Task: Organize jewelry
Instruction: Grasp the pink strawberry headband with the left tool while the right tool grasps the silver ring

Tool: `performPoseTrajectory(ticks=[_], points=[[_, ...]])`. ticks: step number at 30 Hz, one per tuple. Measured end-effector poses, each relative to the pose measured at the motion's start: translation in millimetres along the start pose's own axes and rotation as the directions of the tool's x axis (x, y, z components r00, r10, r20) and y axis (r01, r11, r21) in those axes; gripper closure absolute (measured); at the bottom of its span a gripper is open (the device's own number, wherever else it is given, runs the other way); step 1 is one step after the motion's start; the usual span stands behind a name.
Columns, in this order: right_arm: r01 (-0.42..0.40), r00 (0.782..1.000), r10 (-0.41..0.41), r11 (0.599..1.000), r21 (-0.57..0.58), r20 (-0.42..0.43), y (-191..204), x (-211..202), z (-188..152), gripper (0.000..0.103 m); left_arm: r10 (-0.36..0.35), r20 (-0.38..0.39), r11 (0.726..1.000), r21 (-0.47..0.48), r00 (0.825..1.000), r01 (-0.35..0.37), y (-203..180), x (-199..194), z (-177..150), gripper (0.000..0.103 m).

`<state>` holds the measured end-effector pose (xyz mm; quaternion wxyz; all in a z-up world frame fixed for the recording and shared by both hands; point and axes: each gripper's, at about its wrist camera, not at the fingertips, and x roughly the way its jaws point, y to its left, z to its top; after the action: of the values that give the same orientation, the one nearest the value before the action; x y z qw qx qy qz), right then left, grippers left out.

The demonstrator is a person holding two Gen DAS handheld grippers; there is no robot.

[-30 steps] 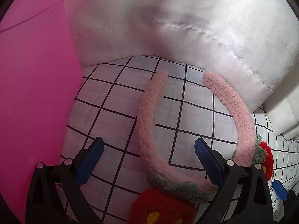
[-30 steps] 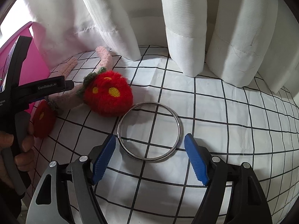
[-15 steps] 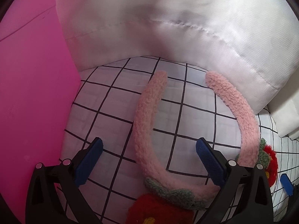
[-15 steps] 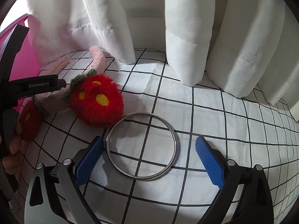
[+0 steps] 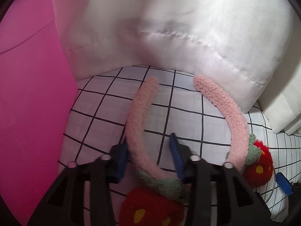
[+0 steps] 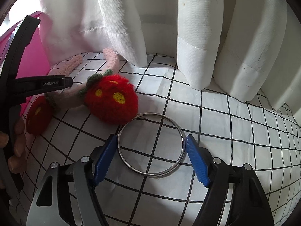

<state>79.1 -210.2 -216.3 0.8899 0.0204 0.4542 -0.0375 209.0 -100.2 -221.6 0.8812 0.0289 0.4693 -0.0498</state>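
Pointing: both tongs tilt down toward the bench, which wears a white cloth with black squares.
Left tongs: the blue pads have just been closing around the headband's left side; the left pad touches it, the right pad sits just beside it, with a small gap.
Right tongs: the pads have just been closing; they sit at both sides of the ring, touching or nearly so, I cannot tell.
Headband: pink, fuzzy, bent like a U, lying flat, with two red fluffy strawberries.
Ring: thin, shiny metal, round, flat on the cloth, touching one strawberry.
Curtain: white, soft folds behind.
Hand: fingers wrap the left handle.
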Motion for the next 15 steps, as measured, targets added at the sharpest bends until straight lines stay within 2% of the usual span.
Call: performPoseTrajectory(ticks=[2, 4, 13, 14, 15], points=[[-0.002, 1.0, 0.002, 1.0, 0.013, 0.0, -2.4, -2.6, -1.8, 0.031, -0.002, -0.004, 1.0, -0.002, 1.0, 0.002, -3.9, -0.5, -1.9, 0.09], [-0.006, 1.0, 0.006, 1.0, 0.024, 0.001, -6.7, -6.7, -5.4, 0.031, -0.005, -0.007, 1.0, -0.03, 1.0, 0.005, -2.2, -2.1, -3.5, 0.093], [-0.017, 1.0, 0.016, 0.999, 0.047, 0.018, -19.5, -29.6, -24.2, 0.031, -0.027, 0.02, 0.999, -0.036, 0.999, 0.028, -11.8, -24.0, -10.6, 0.093], [-0.016, 1.0, 0.015, 0.999, 0.047, 0.02, -20.8, -32.8, -26.2, 0.031, -0.032, 0.023, 0.999, -0.033, 0.999, 0.033, 2.8, -33.5, -13.5, 0.093], [-0.015, 1.0, 0.014, 0.999, 0.047, 0.023, -22.1, -36.1, -28.1, 0.031, -0.032, 0.026, 0.999, -0.032, 0.999, 0.033, 1.8, -36.8, -14.3, 0.093]])
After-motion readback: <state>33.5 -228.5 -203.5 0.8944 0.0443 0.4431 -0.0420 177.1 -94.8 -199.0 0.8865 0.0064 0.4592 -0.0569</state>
